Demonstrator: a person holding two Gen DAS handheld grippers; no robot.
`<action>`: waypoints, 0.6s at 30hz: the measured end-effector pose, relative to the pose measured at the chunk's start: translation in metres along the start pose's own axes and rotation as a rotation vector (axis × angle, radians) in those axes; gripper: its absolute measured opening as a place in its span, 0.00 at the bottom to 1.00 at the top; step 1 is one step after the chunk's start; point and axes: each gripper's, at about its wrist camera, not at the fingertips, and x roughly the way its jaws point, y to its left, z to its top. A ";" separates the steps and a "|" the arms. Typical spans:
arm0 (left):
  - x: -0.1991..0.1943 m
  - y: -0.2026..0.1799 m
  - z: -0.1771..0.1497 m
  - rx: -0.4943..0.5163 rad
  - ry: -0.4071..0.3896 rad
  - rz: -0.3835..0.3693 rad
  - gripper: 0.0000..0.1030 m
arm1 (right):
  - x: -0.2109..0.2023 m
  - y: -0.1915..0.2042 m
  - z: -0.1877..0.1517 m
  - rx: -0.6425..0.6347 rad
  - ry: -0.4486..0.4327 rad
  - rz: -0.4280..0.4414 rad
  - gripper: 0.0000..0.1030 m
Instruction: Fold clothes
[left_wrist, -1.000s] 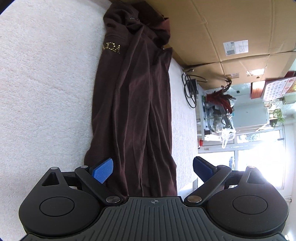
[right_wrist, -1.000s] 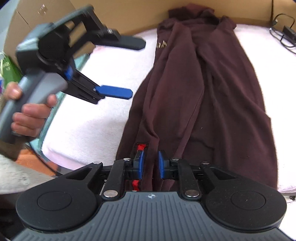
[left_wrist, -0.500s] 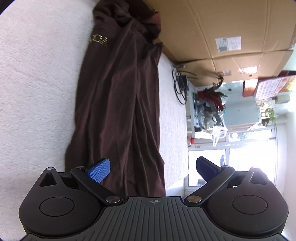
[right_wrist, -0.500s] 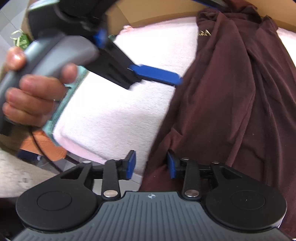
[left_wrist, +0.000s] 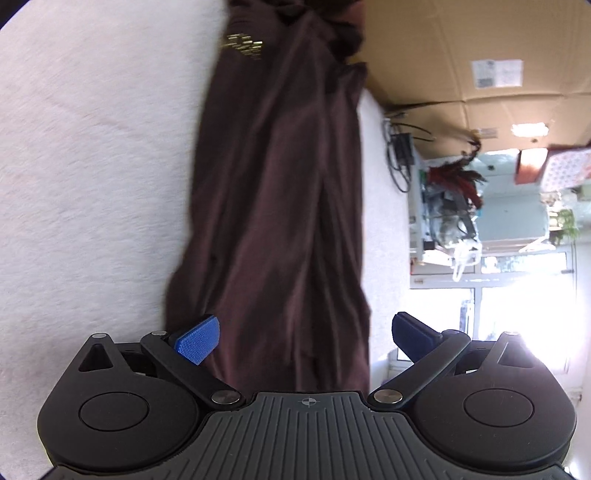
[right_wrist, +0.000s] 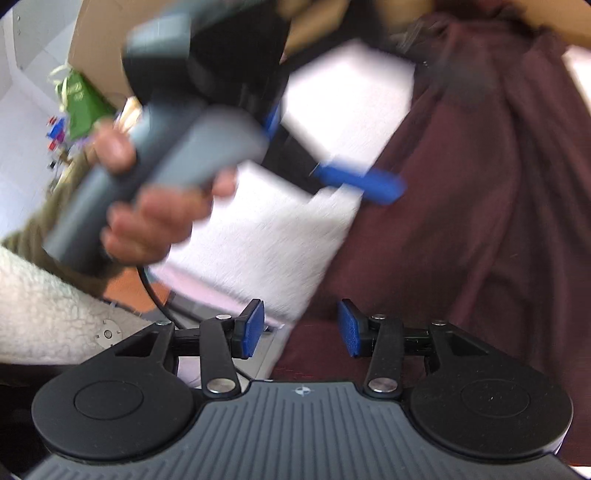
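Observation:
A dark maroon garment with a small gold logo lies lengthwise, folded narrow, on a white fleecy surface. My left gripper is open wide, its jaws straddling the garment's near end, holding nothing. In the right wrist view the garment fills the right side. My right gripper is open and empty at the garment's near left corner. The left gripper with its blue finger shows there, blurred, held in a hand above the garment's left edge.
Cardboard boxes stand along the far edge of the surface. A black cable and adapter lie near the boxes. A cluttered shelf and bright window are beyond. The surface's near edge drops to the floor.
My right gripper has opened and let go of the garment's near edge. My left gripper has swung across toward the garment, staying open.

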 end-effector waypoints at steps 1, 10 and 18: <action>-0.001 0.005 0.000 -0.017 -0.003 -0.001 1.00 | -0.007 -0.007 0.002 0.014 -0.019 -0.023 0.48; -0.011 0.001 0.005 -0.026 -0.031 -0.015 1.00 | -0.021 -0.070 0.031 0.110 -0.278 -0.221 0.43; -0.002 -0.010 -0.004 -0.002 -0.004 -0.013 1.00 | -0.010 -0.107 0.102 0.216 -0.377 -0.131 0.27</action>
